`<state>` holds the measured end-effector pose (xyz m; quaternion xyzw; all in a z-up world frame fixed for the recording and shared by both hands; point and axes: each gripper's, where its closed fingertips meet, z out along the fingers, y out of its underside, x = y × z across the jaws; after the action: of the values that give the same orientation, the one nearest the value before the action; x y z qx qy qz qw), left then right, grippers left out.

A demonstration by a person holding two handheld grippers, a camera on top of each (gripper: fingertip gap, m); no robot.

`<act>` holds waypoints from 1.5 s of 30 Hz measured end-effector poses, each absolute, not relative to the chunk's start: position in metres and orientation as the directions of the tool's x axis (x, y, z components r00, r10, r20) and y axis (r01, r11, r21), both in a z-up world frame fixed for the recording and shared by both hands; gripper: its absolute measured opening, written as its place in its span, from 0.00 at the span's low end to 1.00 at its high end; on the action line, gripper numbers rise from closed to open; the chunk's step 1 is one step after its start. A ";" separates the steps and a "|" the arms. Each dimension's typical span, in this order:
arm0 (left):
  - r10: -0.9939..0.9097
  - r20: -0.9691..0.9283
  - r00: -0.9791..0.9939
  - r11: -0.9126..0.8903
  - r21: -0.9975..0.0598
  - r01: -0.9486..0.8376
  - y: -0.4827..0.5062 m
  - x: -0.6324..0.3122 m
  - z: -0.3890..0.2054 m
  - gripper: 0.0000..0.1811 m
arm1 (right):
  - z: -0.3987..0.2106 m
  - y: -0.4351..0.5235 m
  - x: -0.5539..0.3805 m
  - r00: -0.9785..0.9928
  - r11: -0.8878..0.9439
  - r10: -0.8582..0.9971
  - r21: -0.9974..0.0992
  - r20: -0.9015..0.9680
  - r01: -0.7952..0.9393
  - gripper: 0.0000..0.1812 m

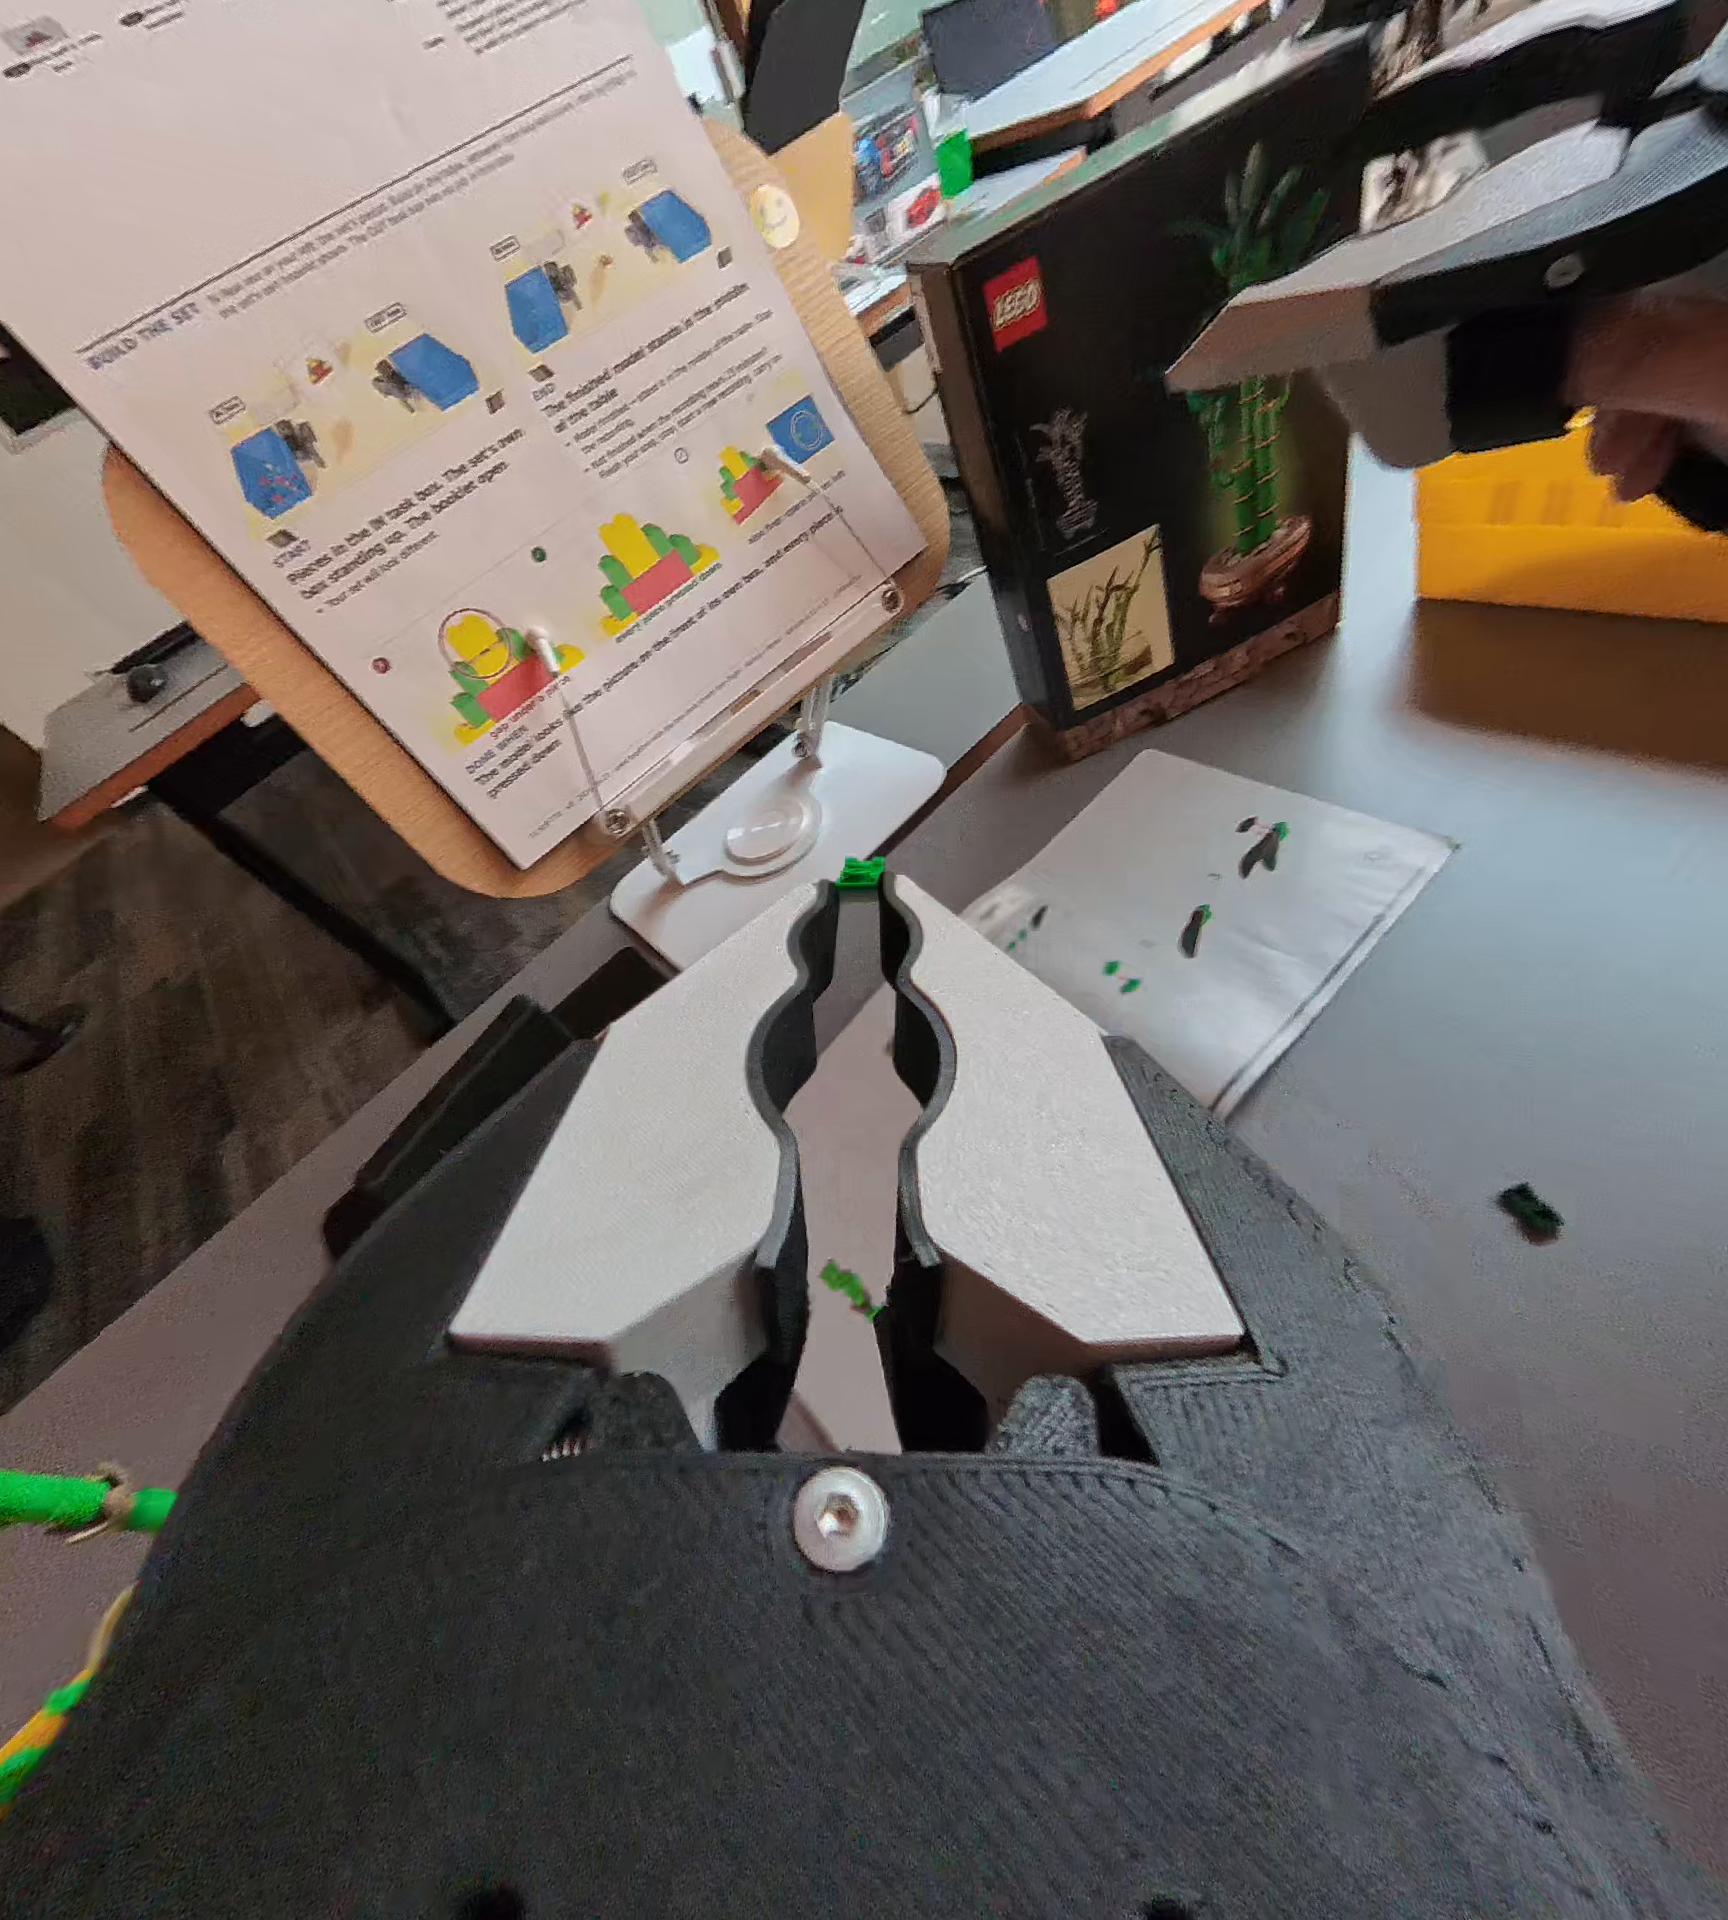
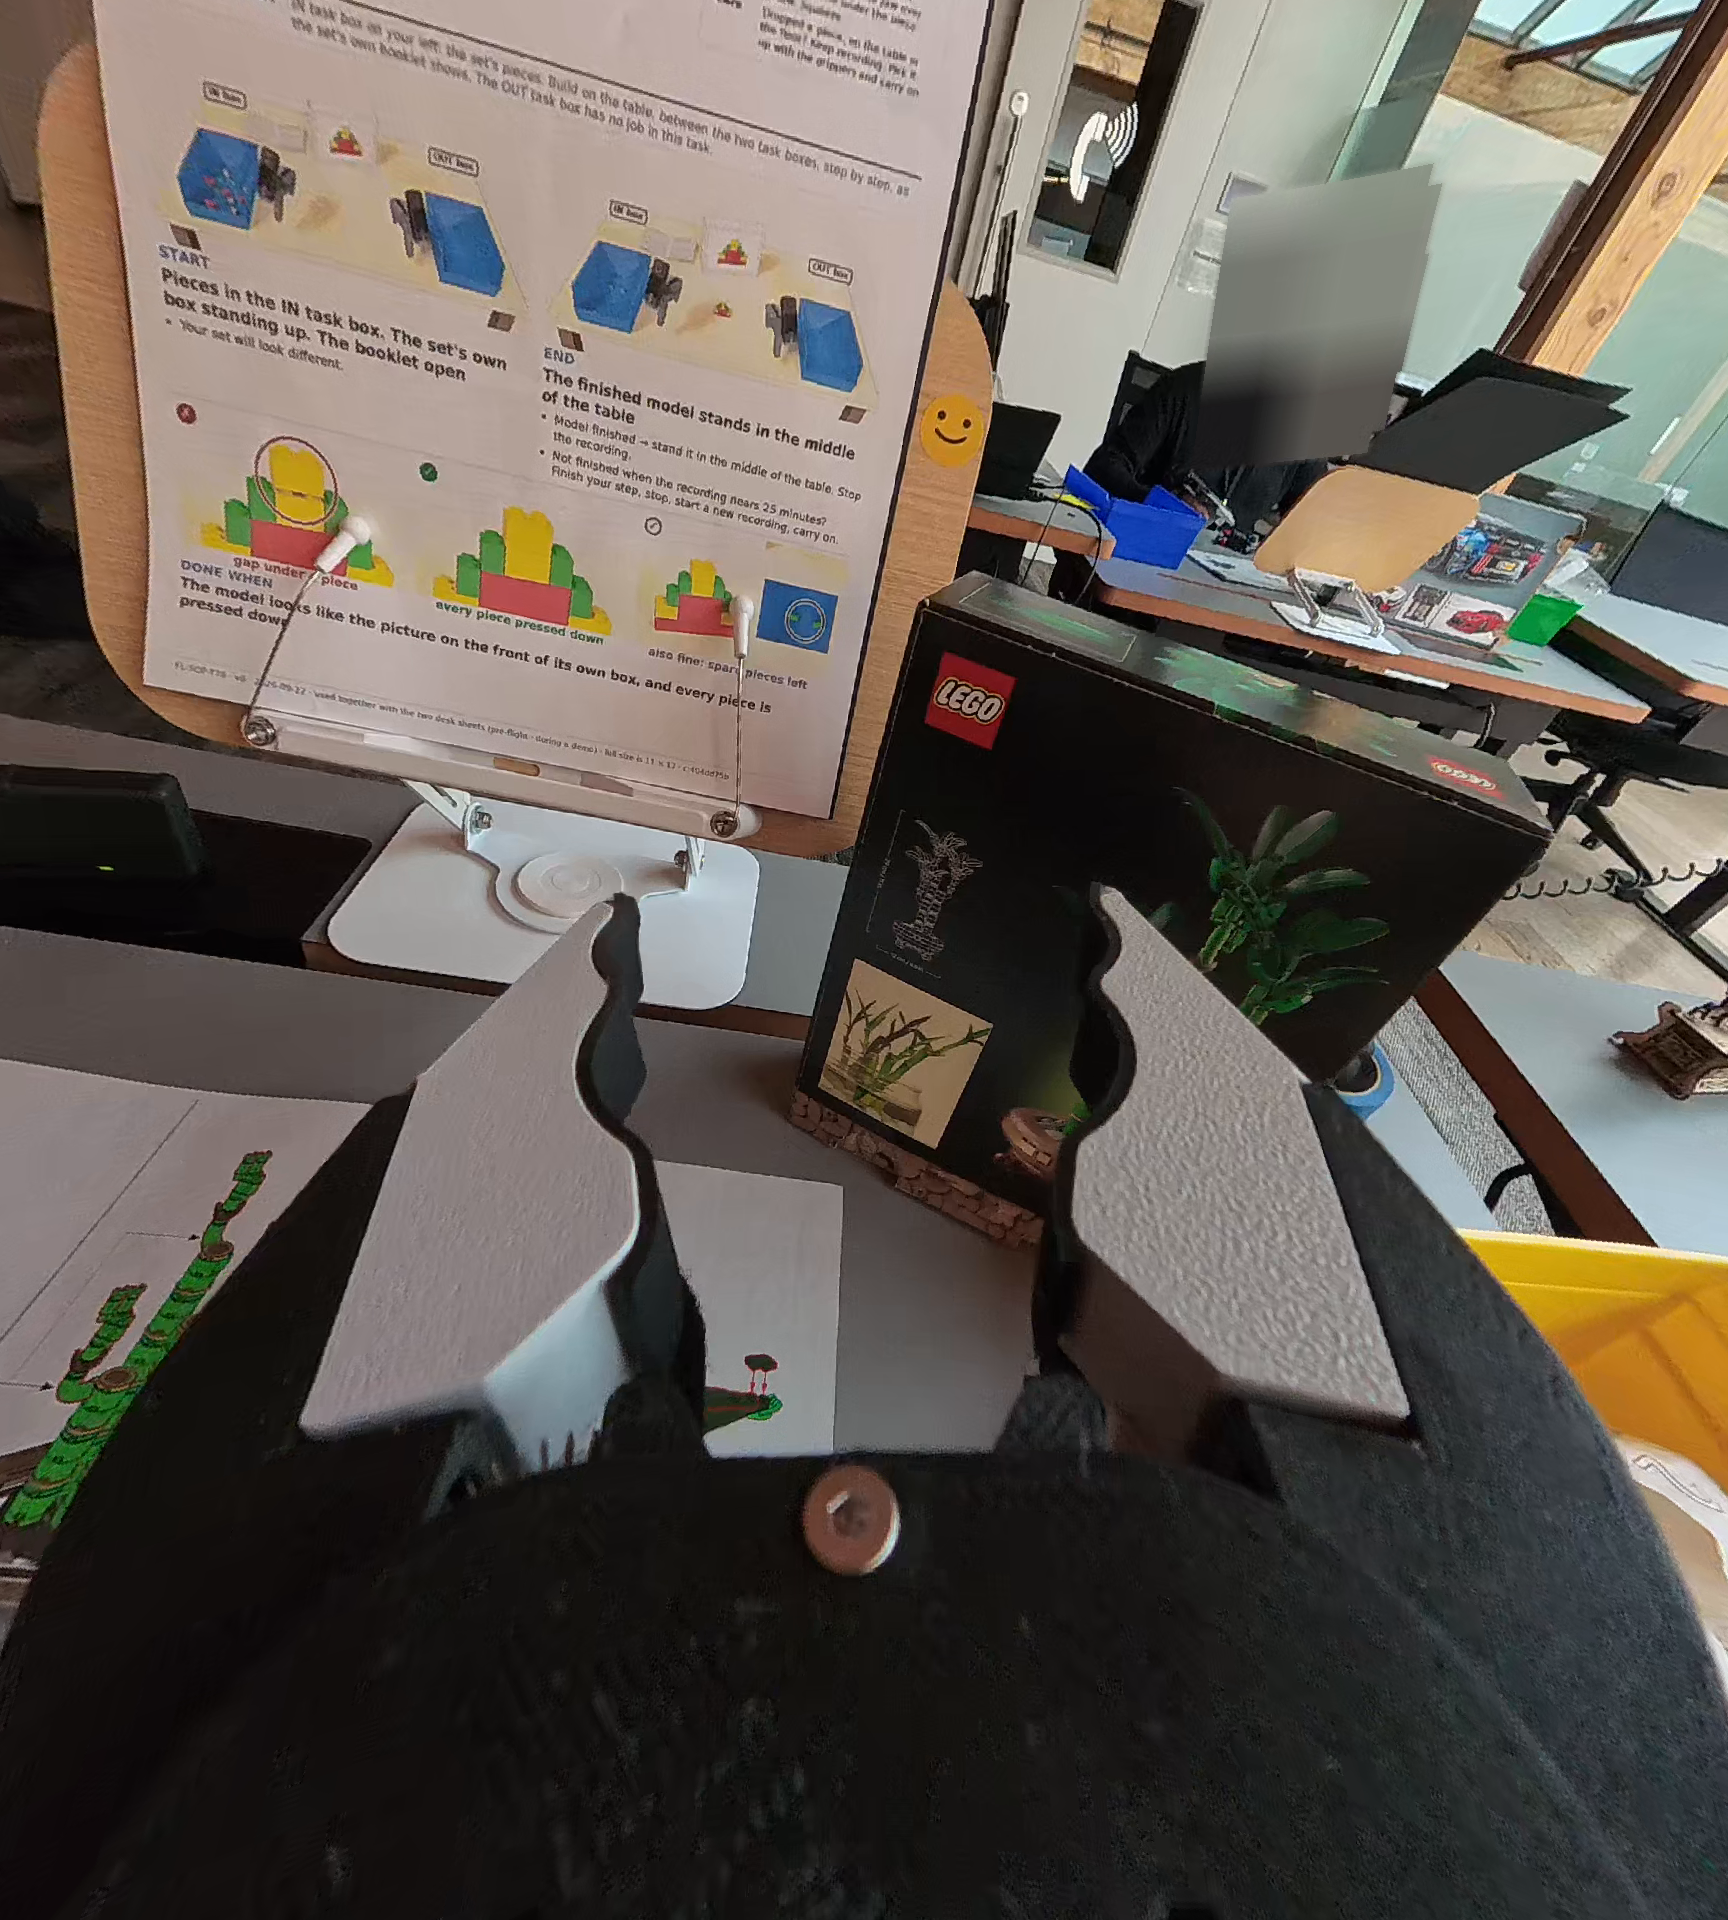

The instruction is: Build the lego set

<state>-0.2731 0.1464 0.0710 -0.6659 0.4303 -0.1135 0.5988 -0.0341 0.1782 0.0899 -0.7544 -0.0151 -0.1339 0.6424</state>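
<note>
Left hand-held gripper [image 1: 858, 899] clamped on a small bright-green brick [image 1: 861, 873] above the grey desk [image 1: 1566, 1039], right hand-held gripper [image 2: 865, 909] spread empty near the dark set box [image 2: 1151, 883], open booklet [image 1: 1203, 914] below, office behind.

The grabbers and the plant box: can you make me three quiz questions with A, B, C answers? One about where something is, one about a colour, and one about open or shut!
1. Where does the set box stand?
A. Right of the instruction stand
B. Inside the yellow bin
C. On the floor

2. What colour is the small piece at the left gripper tips?
A. Red
B. Green
C. Blue

3. How are the right gripper jaws?
A. Shut on a brick
B. Shut on nothing
C. Open, holding nothing

Answers: 1 A, the box stands upright on the table beside the stand. 2 B, a bright green bit is pinched at the fingertips. 3 C, a wide gap shows between the fingers.
</note>
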 end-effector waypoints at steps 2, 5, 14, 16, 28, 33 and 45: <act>-0.636 -0.436 0.637 0.087 -0.860 -0.502 0.156 -0.284 0.069 0.03 | 0.086 0.180 -0.035 0.965 -0.192 -0.139 -0.962 0.224 0.195 0.46; -0.513 -0.538 0.669 0.074 -0.804 -0.590 0.170 -0.304 0.070 0.03 | 0.081 0.183 -0.036 0.965 -0.206 -0.130 -0.958 0.227 0.198 0.46; -0.331 -0.651 0.683 0.049 -0.735 -0.677 0.180 -0.340 0.085 0.03 | 0.062 0.191 -0.045 0.959 -0.258 -0.098 -0.938 0.265 0.232 0.46; -0.334 -0.647 0.685 0.046 -0.737 -0.674 0.180 -0.341 0.085 0.03 | 0.060 0.191 -0.047 0.958 -0.265 -0.091 -0.934 0.273 0.241 0.46; -0.971 -0.060 0.231 0.068 -0.997 0.025 0.088 -0.263 0.124 0.03 | 0.064 0.164 -0.115 0.849 -0.255 0.528 -0.958 -0.026 0.129 0.38; -0.981 -0.147 0.125 0.155 -0.987 0.052 0.068 -0.258 0.125 0.03 | 0.082 0.142 -0.097 0.785 -0.132 0.613 -0.969 0.084 0.207 0.37; -0.994 -0.017 0.107 0.011 -0.999 -0.053 0.099 -0.234 0.061 0.03 | -0.034 0.113 -0.050 0.676 -0.414 0.719 -0.682 0.160 0.602 0.28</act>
<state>-0.2341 0.0987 0.0613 -0.5356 0.4888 -0.4554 0.5166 -0.0496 0.1132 -0.0336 -0.8371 -0.3948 0.0790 0.3704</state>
